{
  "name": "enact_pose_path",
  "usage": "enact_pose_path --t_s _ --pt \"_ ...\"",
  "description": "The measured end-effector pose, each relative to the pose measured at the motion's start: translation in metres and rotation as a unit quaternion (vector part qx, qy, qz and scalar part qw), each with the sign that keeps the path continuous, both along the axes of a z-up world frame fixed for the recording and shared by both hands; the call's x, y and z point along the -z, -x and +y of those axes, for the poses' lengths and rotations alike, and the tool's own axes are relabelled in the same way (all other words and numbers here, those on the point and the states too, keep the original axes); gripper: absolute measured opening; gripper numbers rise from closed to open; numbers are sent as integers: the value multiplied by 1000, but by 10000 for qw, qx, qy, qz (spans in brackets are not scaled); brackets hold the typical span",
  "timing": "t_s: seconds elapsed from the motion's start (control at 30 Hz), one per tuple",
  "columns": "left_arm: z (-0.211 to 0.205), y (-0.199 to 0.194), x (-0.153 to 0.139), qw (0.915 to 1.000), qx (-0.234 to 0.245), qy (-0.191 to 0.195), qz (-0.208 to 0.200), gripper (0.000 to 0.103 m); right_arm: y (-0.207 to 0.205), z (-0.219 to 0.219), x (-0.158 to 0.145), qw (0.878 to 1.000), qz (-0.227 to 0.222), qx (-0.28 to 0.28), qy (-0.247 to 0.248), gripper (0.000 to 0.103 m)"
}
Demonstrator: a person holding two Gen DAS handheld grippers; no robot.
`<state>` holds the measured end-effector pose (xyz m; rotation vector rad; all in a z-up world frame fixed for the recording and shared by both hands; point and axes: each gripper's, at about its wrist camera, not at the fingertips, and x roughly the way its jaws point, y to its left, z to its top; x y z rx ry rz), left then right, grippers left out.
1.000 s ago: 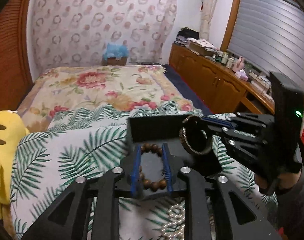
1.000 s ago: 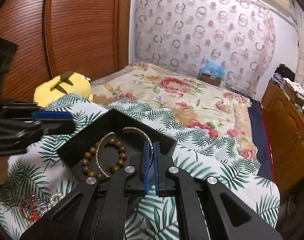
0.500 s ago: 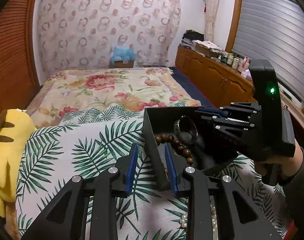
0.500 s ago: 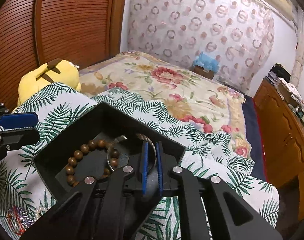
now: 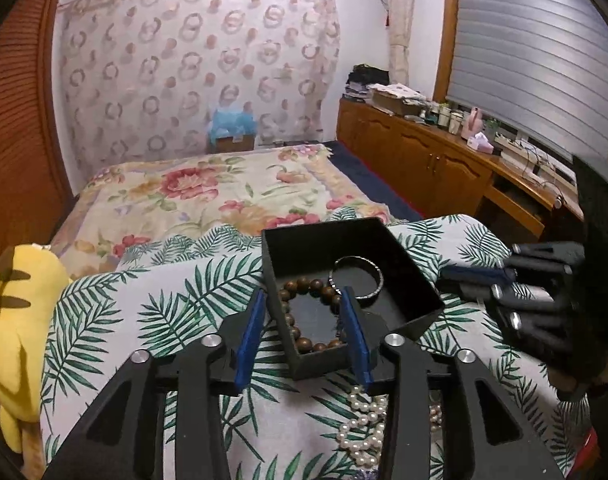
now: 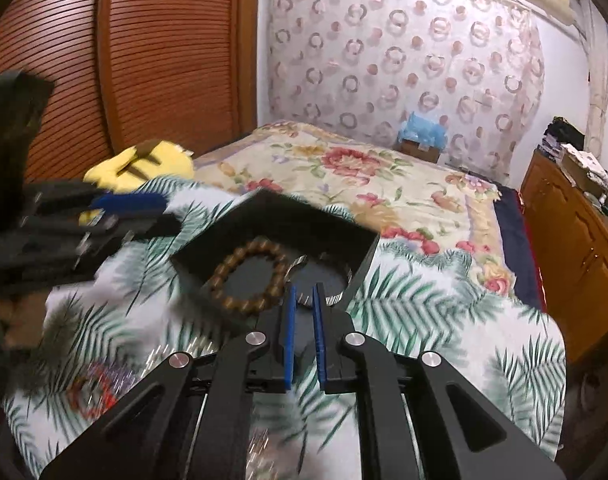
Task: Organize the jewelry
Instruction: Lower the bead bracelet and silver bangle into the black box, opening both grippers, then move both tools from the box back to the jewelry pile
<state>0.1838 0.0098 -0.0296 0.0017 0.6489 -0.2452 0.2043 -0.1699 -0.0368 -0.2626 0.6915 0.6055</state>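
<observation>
While left tongs [image 5: 302,300] gape, box [image 5: 345,240] just beyond.

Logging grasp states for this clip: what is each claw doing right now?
Left claw: open, empty, straddling a corner of the box.
Right claw: slightly open, holding nothing; the bangle lies in the box.

No legible text, label, brand, number or sign in either wrist view. The cardboard box [image 5: 234,143] against the far wall shows a pale patch on its front, too small to read. The bottles and stacked items on the wooden cabinet [image 5: 431,156] carry nothing that can be made out. The right wrist view is motion-blurred across its lower left, so any marking there cannot be resolved.
</observation>
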Motion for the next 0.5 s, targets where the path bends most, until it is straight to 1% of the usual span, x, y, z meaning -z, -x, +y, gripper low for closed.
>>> enact_pose_path --t_s 0.03,0.3,0.37,0.5 --pt "-1 1 -2 10000 20 -15 -13 44 6 -2 1 10000 29 -9 1 11" --pt "-11 29 -8 9997 189 -138 -57 50 50 -9 20 9996 282 -75 -59 12" --pt "-10 39 -6 9997 196 -163 -55 53 57 -9 25 9991 387 -120 -82 12" --pt "-2 61 1 9997 133 -185 24 54 72 -5 40 9982 552 -214 -28 12"
